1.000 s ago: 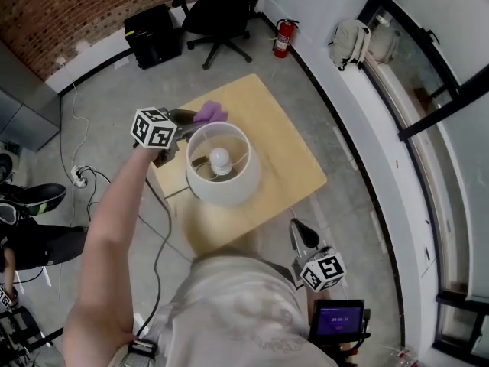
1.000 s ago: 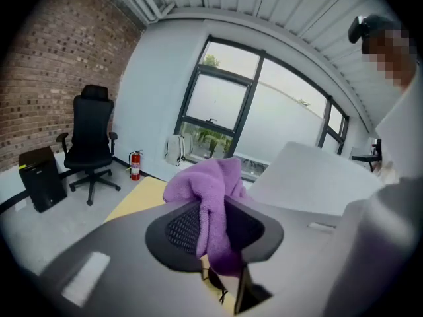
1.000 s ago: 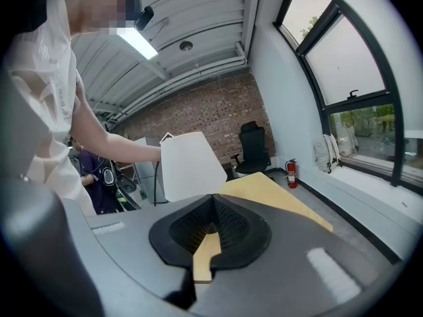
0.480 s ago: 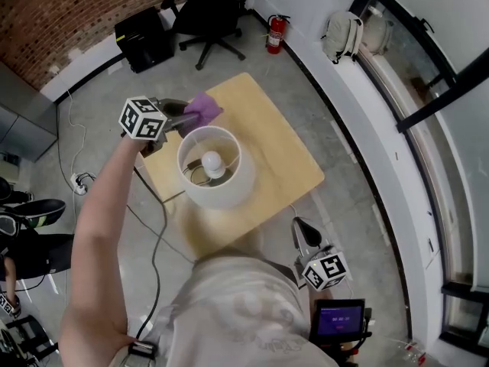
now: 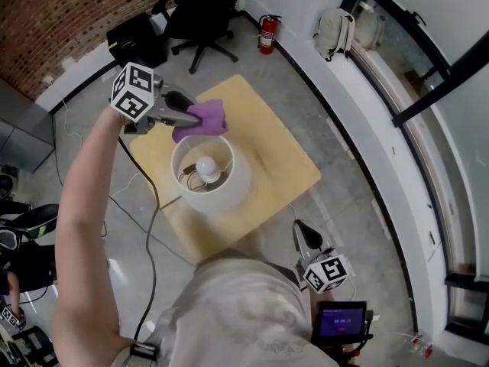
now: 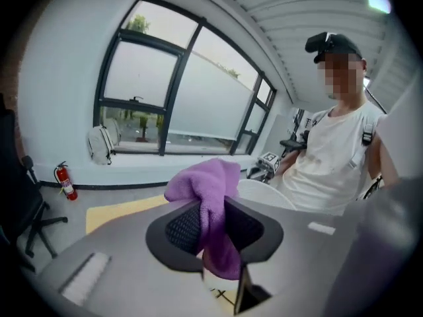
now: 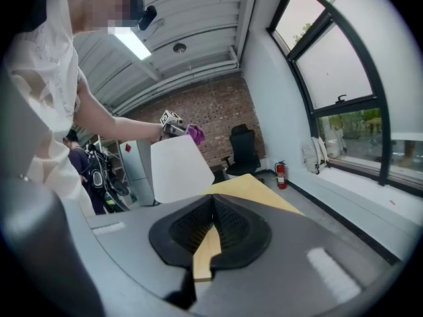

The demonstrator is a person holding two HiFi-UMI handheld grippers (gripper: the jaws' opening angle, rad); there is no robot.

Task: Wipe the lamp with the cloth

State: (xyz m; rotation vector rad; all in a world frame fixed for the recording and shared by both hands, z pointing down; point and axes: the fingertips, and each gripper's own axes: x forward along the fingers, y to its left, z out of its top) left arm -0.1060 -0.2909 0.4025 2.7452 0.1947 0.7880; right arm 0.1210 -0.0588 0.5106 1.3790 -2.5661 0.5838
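Above the far rim of the lamp [image 5: 229, 193], your left gripper [image 5: 183, 118], jaws just tightened, pinches the soft, limp cloth [image 5: 206, 118] by a bunched fold, your right gripper [image 5: 302, 234] hangs low, closed and empty, and that light lamp probably wants gentle strokes.

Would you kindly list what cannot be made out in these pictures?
Lamp's base: head view, hidden under the lampshade.
Purple cloth touching the shade's rim or not: head view, seen from above.
Small screen text: head view, too small.
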